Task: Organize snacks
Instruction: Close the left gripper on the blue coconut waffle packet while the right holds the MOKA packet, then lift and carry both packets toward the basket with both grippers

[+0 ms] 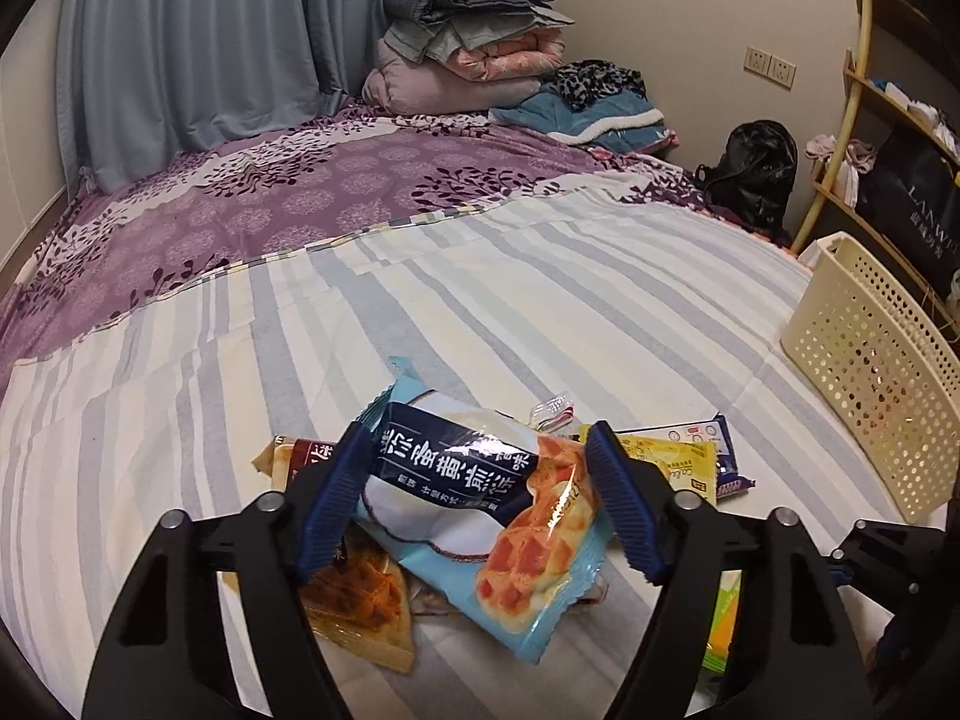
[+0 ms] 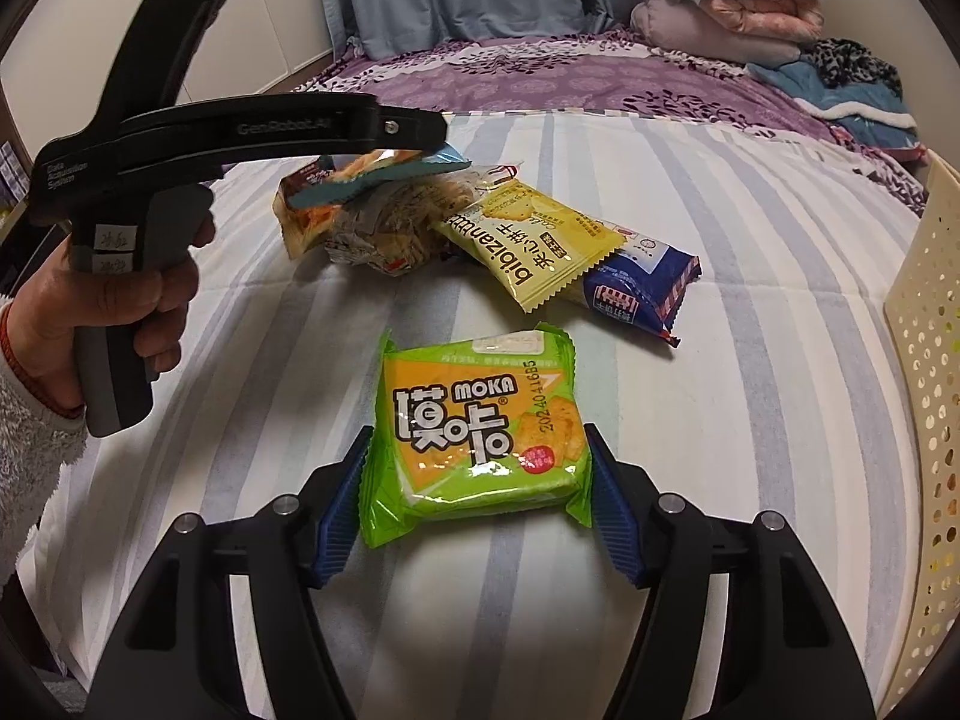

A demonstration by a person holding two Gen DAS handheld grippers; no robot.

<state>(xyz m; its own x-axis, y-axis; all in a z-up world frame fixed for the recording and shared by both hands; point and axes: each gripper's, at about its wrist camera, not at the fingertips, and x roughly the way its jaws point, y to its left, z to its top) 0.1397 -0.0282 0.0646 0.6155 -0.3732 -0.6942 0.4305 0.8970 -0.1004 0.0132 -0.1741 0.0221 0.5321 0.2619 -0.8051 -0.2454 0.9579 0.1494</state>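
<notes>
A light-blue biscuit packet (image 1: 480,498) sits crosswise between the blue pads of my left gripper (image 1: 477,480), which press on both its sides; it is held just above a pile of snacks. Under it lies a brown packet (image 1: 354,600). The right wrist view shows that left gripper (image 2: 414,144) over the pile, held by a hand (image 2: 150,294). My right gripper (image 2: 477,480) is shut on a green MOKA cracker packet (image 2: 480,420) that rests on the striped sheet (image 2: 690,420). A yellow packet (image 2: 528,240), a dark blue packet (image 2: 642,288) and a clear packet (image 2: 390,222) lie in the pile.
A cream perforated basket (image 1: 870,372) stands on the bed at the right, also seen at the right edge as the basket (image 2: 924,360). Folded quilts (image 1: 468,54) and clothes are stacked at the far end of the bed. A black bag (image 1: 750,174) and shelves stand beyond the bed's right side.
</notes>
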